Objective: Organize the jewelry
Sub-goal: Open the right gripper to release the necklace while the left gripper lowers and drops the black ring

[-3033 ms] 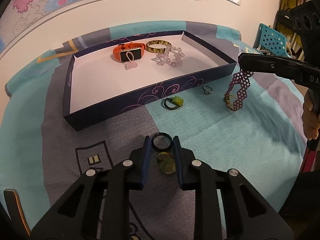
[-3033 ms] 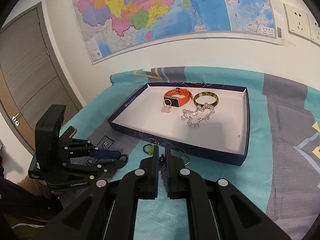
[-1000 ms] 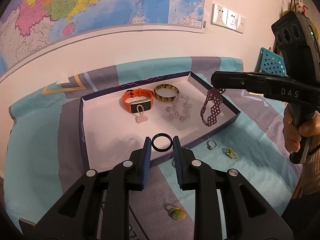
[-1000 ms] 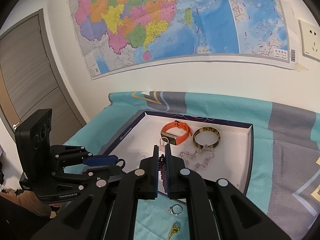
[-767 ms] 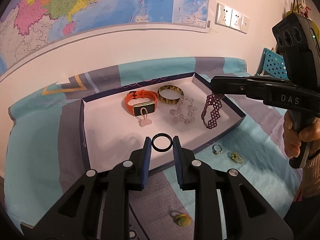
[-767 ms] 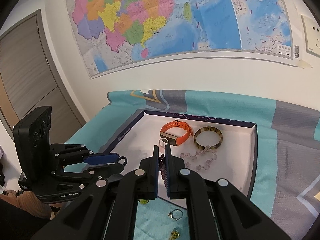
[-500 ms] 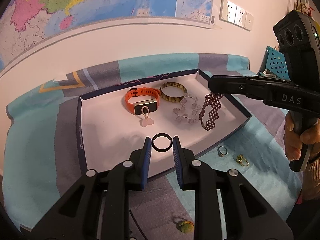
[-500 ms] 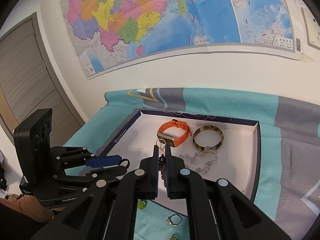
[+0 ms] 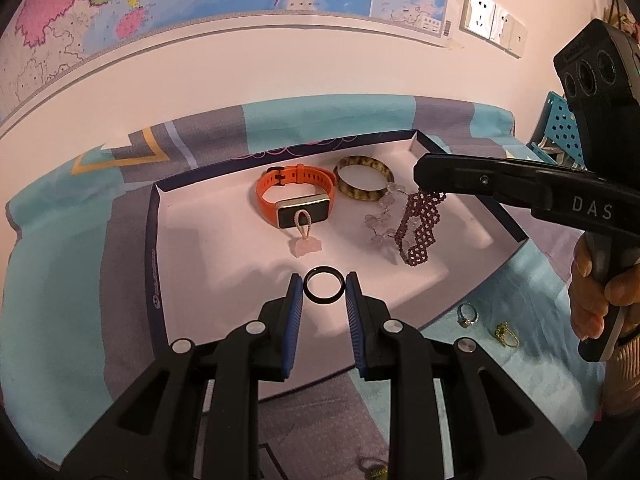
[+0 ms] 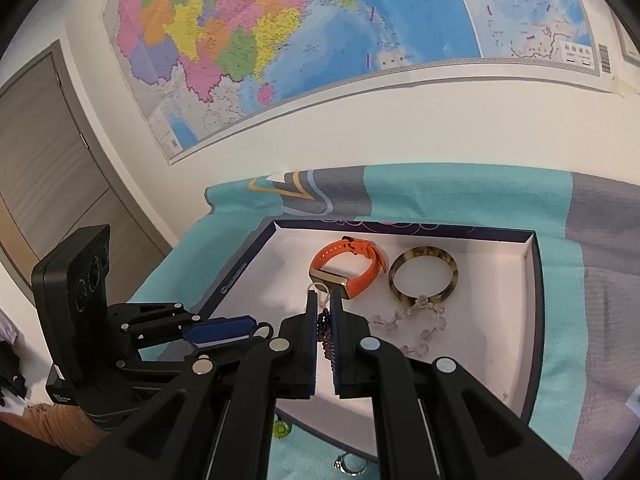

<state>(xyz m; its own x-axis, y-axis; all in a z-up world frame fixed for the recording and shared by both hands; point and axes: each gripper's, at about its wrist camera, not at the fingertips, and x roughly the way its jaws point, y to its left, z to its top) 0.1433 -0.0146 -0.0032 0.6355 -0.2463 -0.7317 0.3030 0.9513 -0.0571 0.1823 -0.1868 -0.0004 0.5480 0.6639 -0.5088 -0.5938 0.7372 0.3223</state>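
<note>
Left gripper fingers grip a black ring above the white-lined navy tray; right gripper (fingers nearly closed) pinches a dangling purple beaded bracelet over the tray's right part.

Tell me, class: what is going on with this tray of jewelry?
A person holds tongs in each hand. The left tongs grip a black ring over the tray; the right tongs dangle a purple beaded bracelet there. A watch and bangle lie inside; two rings wait outside on the cloth.
</note>
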